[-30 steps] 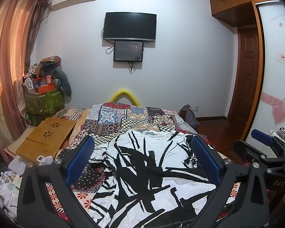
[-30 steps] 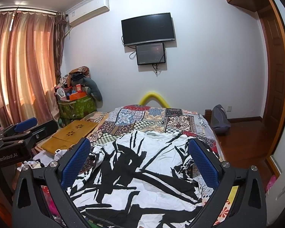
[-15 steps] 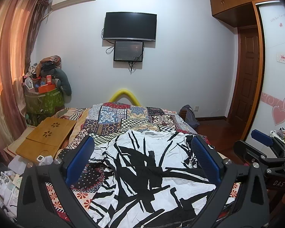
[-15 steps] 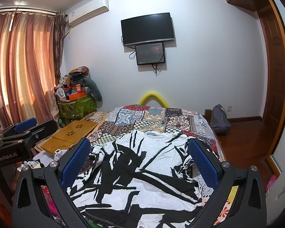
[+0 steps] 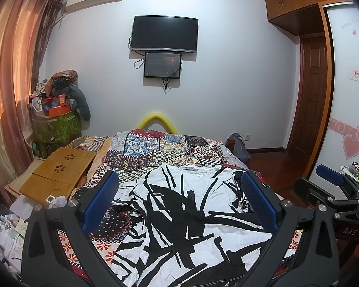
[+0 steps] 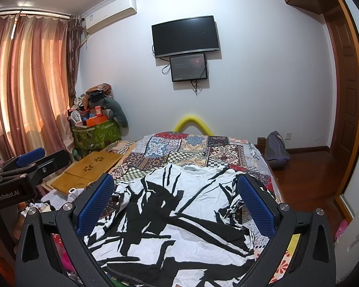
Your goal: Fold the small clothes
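Note:
A white shirt with bold black strokes (image 5: 184,215) lies spread, a bit rumpled, on the patchwork bed cover (image 5: 155,148), collar toward the far end. It also shows in the right wrist view (image 6: 179,215). My left gripper (image 5: 179,184) is open and empty, held above the near part of the shirt. My right gripper (image 6: 176,186) is open and empty too, above the same shirt. The right gripper shows at the right edge of the left wrist view (image 5: 330,181). The left gripper shows at the left edge of the right wrist view (image 6: 31,157).
A wooden lap desk (image 5: 59,169) lies at the bed's left side. A pile of bags and clothes (image 5: 57,110) stands in the left corner. A backpack (image 6: 275,150) sits on the floor right of the bed. A TV (image 5: 165,34) hangs on the far wall.

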`<action>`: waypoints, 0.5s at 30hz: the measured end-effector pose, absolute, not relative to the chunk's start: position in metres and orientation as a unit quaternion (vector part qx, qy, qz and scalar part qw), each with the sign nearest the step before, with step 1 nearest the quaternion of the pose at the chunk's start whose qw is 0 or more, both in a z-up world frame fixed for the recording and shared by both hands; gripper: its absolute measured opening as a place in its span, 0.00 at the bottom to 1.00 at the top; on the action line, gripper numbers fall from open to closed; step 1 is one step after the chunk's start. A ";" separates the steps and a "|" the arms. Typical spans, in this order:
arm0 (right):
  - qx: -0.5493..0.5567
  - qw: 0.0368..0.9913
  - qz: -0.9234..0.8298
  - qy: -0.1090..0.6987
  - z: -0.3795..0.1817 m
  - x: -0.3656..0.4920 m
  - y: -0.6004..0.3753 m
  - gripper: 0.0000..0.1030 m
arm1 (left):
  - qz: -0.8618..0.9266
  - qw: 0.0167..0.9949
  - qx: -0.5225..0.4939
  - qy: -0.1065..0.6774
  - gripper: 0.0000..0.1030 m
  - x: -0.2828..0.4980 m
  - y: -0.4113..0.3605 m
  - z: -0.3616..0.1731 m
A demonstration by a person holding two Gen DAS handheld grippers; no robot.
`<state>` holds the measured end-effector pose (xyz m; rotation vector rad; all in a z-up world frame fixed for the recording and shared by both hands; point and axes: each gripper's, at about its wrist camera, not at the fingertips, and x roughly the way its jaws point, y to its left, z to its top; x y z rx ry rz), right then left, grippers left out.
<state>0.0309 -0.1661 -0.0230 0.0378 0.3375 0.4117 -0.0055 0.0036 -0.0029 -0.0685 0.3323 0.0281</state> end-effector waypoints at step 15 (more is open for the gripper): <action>0.020 0.963 0.198 0.181 -0.030 0.048 -0.170 1.00 | 0.012 0.984 -0.039 0.173 1.00 0.011 0.008 -0.005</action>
